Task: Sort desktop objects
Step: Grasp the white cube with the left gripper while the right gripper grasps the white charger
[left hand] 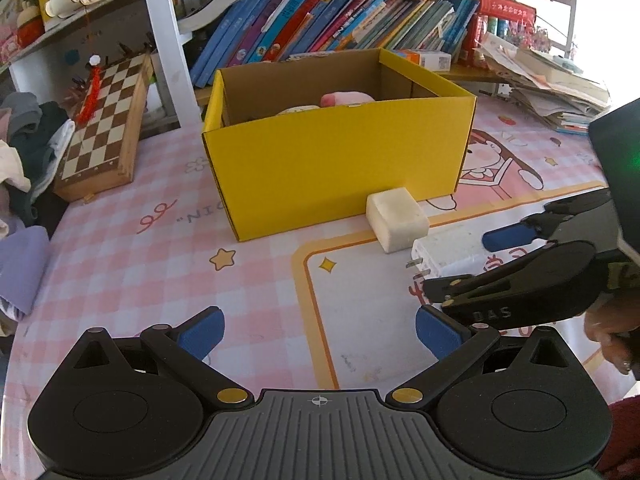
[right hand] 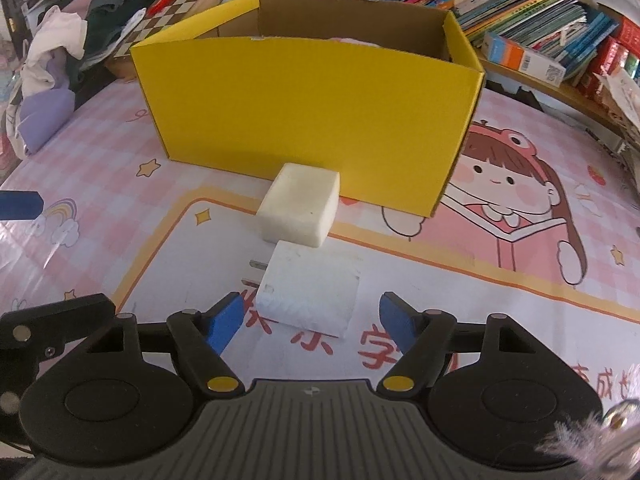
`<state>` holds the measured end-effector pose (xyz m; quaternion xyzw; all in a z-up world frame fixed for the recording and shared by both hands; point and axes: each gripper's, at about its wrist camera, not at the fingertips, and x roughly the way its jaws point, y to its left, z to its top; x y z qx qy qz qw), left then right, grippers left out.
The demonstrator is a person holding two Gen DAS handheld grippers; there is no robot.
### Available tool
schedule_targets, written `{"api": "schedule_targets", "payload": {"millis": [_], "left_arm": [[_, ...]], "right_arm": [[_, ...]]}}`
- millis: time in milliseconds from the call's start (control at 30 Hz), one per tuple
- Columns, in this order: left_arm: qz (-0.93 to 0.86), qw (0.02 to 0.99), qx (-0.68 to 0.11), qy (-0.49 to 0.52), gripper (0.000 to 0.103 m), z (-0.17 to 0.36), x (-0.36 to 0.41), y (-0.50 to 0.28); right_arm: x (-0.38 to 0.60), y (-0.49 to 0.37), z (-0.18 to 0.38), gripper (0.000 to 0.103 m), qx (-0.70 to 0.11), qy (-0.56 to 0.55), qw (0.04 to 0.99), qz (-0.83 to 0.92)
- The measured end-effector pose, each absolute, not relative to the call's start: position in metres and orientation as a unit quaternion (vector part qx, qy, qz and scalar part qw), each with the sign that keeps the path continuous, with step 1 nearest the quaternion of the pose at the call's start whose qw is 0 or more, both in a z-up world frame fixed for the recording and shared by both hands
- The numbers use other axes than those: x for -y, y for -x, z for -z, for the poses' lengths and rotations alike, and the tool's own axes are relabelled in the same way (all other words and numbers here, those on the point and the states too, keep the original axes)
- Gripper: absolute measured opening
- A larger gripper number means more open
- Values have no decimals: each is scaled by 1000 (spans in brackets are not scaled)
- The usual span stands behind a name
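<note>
1. Nearest in, the right gripper [right hand: 312, 326] hangs low over the mat with its blue pads [right hand: 224, 322] spread wide, and the near end of the white charger [right hand: 308, 294] lies between them; neither pad touches it.
2. That charger lies flat on the cartoon mat [right hand: 460, 280], its metal prongs [right hand: 253, 272] pointing left. In the left wrist view the right gripper's fingers cover much of it, so only its prong end and part of its top show there.
3. The left gripper [left hand: 320, 334] is spread wide too, holding nothing, over bare mat with free room all round (the right tool sits just off its right finger).
4. Just beyond the charger, touching or nearly touching it, sits the cream block [right hand: 300, 210], close against the front wall of the yellow box [right hand: 304, 112].
5. The box is open-topped. Its wall hides nearly all the contents; only a pink object [left hand: 346, 99] and a pale scrap peek above the rim, too cut off to name.
6. Farthest back: a chessboard [left hand: 106, 120] leaning left, clothes [right hand: 60, 52] beside it, and a leaning row of books [left hand: 340, 16].
</note>
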<state>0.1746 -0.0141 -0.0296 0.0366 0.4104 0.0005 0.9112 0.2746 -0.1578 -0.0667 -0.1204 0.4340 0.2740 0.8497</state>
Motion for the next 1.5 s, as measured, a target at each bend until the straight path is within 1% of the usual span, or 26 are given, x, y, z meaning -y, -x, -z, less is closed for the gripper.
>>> {"api": "schedule_targets", "payload": {"millis": [67, 367, 633, 733, 933, 1100, 1133, 1200, 1333, 1400, 1433, 1500], "left_arm": [[2, 910, -412, -39, 103, 30, 18, -176], [23, 907, -419, -34, 103, 34, 35, -192], [40, 908, -417, -22, 102, 39, 50, -216], [35, 909, -414, -19, 101, 42, 52, -228], [28, 908, -417, -5, 95, 49, 57, -252], [19, 901, -433, -1, 80, 61, 60, -267], [17, 900, -436, -1, 79, 63, 60, -270], [15, 898, -439, -1, 70, 66, 61, -274], [20, 895, -445, -6, 61, 71, 62, -279], [26, 894, -448, -7, 53, 73, 63, -280], [30, 893, -449, -7, 51, 74, 64, -280], [37, 892, -451, -5, 43, 75, 64, -280]], "right_arm": [[160, -276, 68, 51, -435, 118, 848, -280], [189, -282, 62, 48, -426, 99, 860, -265], [216, -284, 60, 48, -426, 106, 865, -243], [225, -285, 62, 48, -430, 111, 865, -235], [237, -291, 66, 48, -438, 117, 862, -229], [241, -294, 68, 48, -440, 121, 859, -233], [242, -295, 68, 48, -440, 122, 858, -235], [243, -296, 68, 48, -439, 122, 858, -237], [243, -297, 68, 48, -438, 123, 858, -239], [243, -297, 69, 48, -437, 124, 858, -239], [243, -297, 69, 48, -437, 124, 858, -239], [243, -297, 69, 48, -437, 125, 858, -238]]}}
